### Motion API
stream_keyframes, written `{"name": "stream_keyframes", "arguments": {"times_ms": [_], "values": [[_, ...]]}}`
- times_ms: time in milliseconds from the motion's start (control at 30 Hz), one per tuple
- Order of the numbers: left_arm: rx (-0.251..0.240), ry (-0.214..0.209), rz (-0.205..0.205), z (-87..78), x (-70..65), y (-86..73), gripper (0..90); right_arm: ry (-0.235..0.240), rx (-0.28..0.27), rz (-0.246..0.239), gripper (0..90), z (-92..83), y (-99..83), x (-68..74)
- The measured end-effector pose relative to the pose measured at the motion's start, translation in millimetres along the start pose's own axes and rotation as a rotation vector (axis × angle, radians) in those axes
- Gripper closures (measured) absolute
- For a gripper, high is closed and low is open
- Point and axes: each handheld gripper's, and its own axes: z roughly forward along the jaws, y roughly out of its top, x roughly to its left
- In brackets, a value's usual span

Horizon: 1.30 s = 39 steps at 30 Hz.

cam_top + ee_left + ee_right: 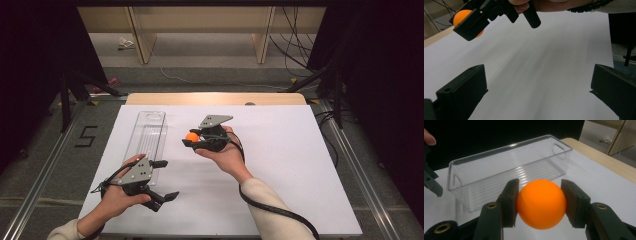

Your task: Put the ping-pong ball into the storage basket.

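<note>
A white table top (280, 170) carries a long clear plastic bin (147, 137) on its left half, lying lengthwise away from the person with nothing visible inside it. The left gripper (165, 180), held at the near left corner just beside the bin's near end, has its jaws spread wide apart with only bare table surface between them. The right gripper (192, 140), held above the table centre just right of the bin, pinches an orange ball (541, 203) between both pads, clear of the surface and beside the bin's long wall.
</note>
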Motion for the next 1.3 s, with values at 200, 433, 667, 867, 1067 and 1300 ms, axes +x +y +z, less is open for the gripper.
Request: {"name": "stream_keyframes", "arguments": {"times_ms": [200, 433, 667, 867, 1067, 1300], "values": [[0.001, -0.001, 0.001, 0.1, 0.1, -0.1, 0.0, 0.006, -0.004, 0.001, 51.4, 4.9, 2.3, 0.7], [0.002, 0.0, 0.003, 0.2, -0.1, -0.1, 0.0, 0.011, -0.007, -0.001, 51.4, 10.6, 6.6, 2.1], [0.005, -0.001, 0.004, -0.2, 0.0, 0.0, 0.0, 0.013, -0.008, -0.002, 51.4, 15.7, 10.4, 2.1], [0.002, -0.003, 0.005, 0.8, -0.8, -0.1, 0.0, 0.014, -0.005, -0.003, 51.4, 19.3, 12.0, 1.9], [0.002, -0.003, 0.004, 0.4, -1.0, 0.1, 0.0, 0.016, -0.003, -0.002, 51.4, 23.8, 13.7, 2.2], [0.002, -0.003, 0.005, 0.3, -1.0, 0.2, 0.0, 0.017, 0.001, -0.003, 51.4, 29.6, 15.8, 2.8]]}}
